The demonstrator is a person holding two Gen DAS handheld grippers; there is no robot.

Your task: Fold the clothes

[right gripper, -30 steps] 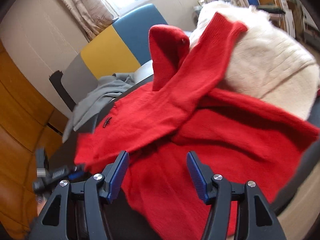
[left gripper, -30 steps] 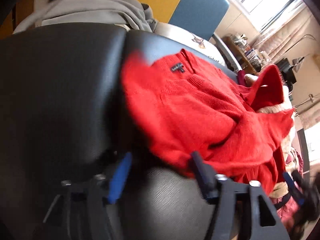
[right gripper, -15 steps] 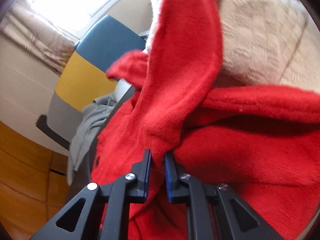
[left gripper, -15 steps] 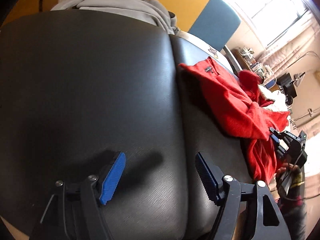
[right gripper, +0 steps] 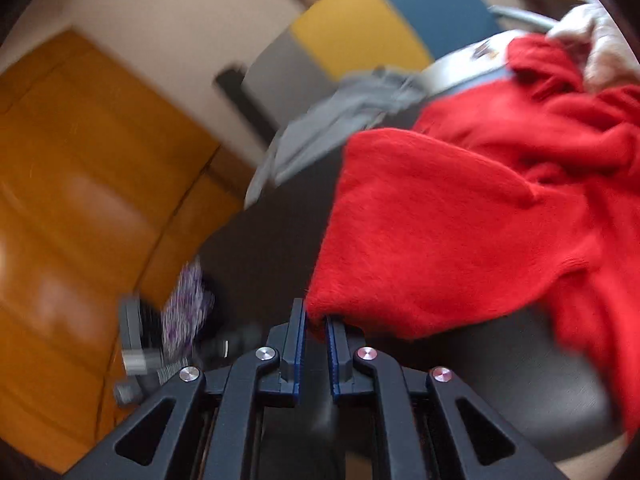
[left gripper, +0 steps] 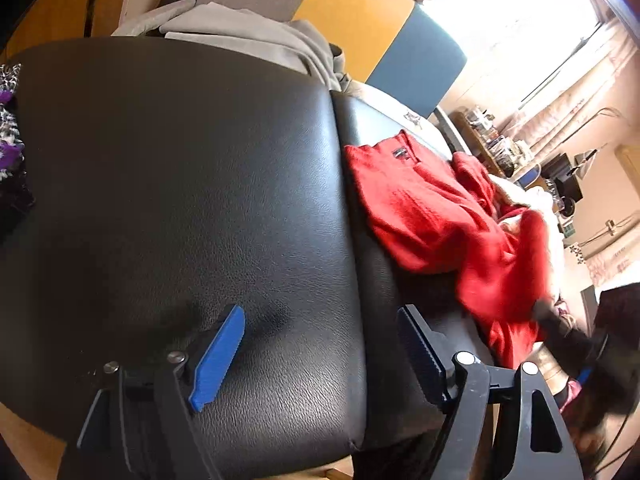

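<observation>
A red knit sweater [left gripper: 448, 216] lies crumpled on the right black leather cushion [left gripper: 368, 128], partly over a cream sweater [left gripper: 520, 196]. My left gripper [left gripper: 320, 340] is open and empty over the left black cushion [left gripper: 180, 184], well left of the sweater. My right gripper [right gripper: 316, 324] is shut on a fold of the red sweater [right gripper: 440, 232] and holds it stretched off the cushion. The right gripper also shows blurred at the right edge of the left wrist view [left gripper: 568, 336].
A grey garment [left gripper: 248, 32] lies at the back of the cushions against a grey, yellow and blue backrest [left gripper: 352, 12]. A purple patterned cloth [left gripper: 8, 128] sits at the far left. An orange wooden wall [right gripper: 80, 184] is to the left. Cluttered shelves [left gripper: 492, 140] stand far right.
My right gripper, shut on the sweater, has pulled the red fabric leftward and swung its view left. My left gripper stays open and has drawn slightly further from the sweater.
</observation>
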